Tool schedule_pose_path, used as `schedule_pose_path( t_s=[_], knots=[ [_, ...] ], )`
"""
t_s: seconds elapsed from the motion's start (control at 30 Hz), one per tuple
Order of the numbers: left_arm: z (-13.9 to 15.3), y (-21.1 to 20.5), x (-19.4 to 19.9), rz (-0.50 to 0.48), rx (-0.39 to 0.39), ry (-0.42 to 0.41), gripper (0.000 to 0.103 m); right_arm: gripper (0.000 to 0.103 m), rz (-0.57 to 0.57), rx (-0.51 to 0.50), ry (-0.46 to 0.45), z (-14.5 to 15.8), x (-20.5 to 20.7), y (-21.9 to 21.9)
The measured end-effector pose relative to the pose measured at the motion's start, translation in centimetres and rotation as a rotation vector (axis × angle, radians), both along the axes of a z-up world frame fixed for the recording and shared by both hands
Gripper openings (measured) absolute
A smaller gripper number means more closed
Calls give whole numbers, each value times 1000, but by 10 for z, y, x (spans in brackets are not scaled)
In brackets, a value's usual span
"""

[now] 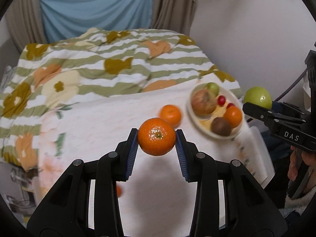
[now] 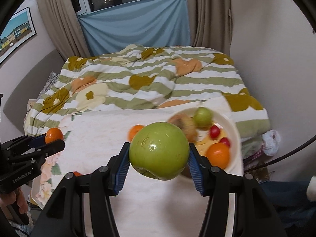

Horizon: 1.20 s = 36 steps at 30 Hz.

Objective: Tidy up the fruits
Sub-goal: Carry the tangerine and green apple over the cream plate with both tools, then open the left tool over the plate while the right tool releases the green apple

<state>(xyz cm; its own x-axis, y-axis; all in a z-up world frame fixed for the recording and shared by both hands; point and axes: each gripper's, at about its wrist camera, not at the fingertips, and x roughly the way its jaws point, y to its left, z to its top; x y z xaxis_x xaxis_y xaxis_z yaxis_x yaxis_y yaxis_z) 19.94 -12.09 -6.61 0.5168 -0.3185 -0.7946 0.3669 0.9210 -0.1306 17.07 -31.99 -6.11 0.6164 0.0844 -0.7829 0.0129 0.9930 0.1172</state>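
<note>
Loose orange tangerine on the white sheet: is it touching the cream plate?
Apart. The left wrist view shows a strip of white sheet between the loose tangerine and the cream plate's rim.

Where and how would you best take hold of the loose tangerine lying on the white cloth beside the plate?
Grip the tangerine across its widest middle, coming down from above. It is round and sits free on the cloth. Set the claw fingers front and back, since the plate stands close on one side.

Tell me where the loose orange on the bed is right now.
In the left wrist view the loose orange lies on the white bedsheet, just left of the fruit plate and behind the mandarin held by the left gripper.
</note>
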Motion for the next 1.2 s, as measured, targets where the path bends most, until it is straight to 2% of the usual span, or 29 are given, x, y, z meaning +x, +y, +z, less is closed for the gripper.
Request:
schedule_pose_path(
  t_s=[0.23,0.53,0.93,1.1,1.2],
  knots=[
    [-12,-81,19,-35,2,22,44,52,3,1,14,-9,15,-64],
    [-44,-157,44,-78,10,83,44,52,4,16,46,-30,40,-118],
    [-75,-220,66,-163,66,124,44,52,-9,51,71,-52,57,-154],
    [-81,-230,66,-179,77,128,44,52,-20,54,82,-59,61,-162],
    [-79,-230,67,-185,57,127,45,52,-29,55,81,-59,63,-166]
  ],
)
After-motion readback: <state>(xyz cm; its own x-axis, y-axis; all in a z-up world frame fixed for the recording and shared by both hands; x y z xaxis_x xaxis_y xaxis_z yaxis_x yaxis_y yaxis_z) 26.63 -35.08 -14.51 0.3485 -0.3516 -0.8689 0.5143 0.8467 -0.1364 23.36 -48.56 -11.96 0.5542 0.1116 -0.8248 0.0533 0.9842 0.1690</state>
